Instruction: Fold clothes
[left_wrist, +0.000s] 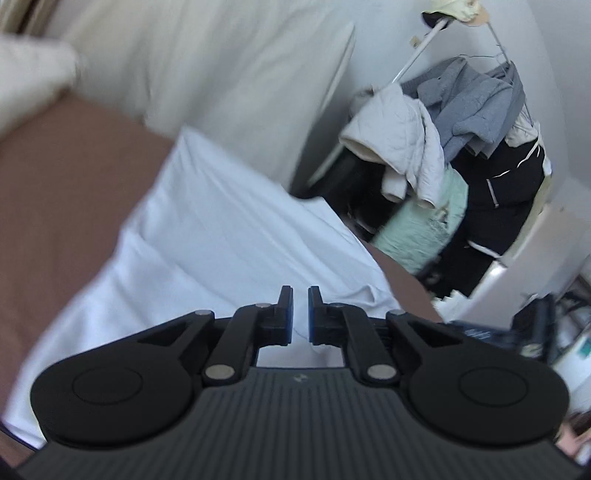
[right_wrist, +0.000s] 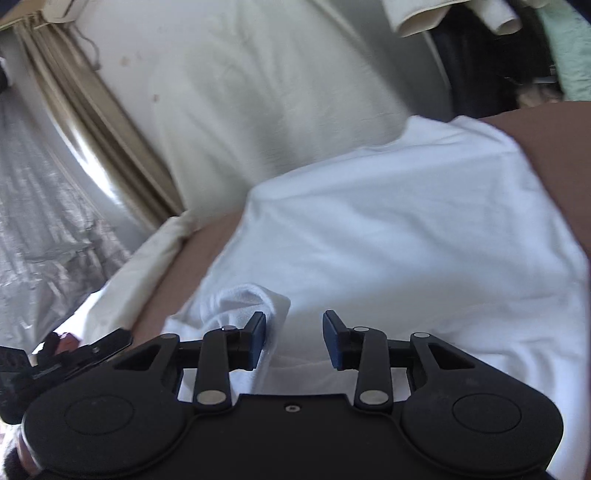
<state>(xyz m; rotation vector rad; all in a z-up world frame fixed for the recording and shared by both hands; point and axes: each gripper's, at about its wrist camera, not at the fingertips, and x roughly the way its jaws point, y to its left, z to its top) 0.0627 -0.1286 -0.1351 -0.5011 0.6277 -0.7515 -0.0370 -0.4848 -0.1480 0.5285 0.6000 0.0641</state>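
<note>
1. My left tongs (left_wrist: 300, 312) stand nearly shut, with only a narrow slit between the blue pads and no cloth in it that I can see; they hover low over the white garment (left_wrist: 207, 236).
2. My right tongs (right_wrist: 294, 341) are spread wide and hold nothing. A bunched lump of the white garment (right_wrist: 388, 236), perhaps a sleeve or a corner, sits touching my left pad at about 10 o'clock from the gap.
3. The garment lies on the brown bed (left_wrist: 62, 192), mostly flat with soft creases. In the left view one long edge runs fairly straight toward 12 o'clock; whether that is a fold line or just a hem I cannot tell.
4. My judgement: this could be a shirt spread out for folding or one partly folded with a piece yet to tuck. The bunched lump is not lying neat either way.
5. Around it: a pale pillow (right_wrist: 122, 266) at 9 o'clock in the right view, curtains (right_wrist: 96, 122) beyond at 10 o'clock, and a crowded clothes rack (left_wrist: 458, 122) at 2 o'clock in the left view.
6. Nothing sits on the garment. The bed edge toward the rack is close, so cloth could slide off there.
</note>
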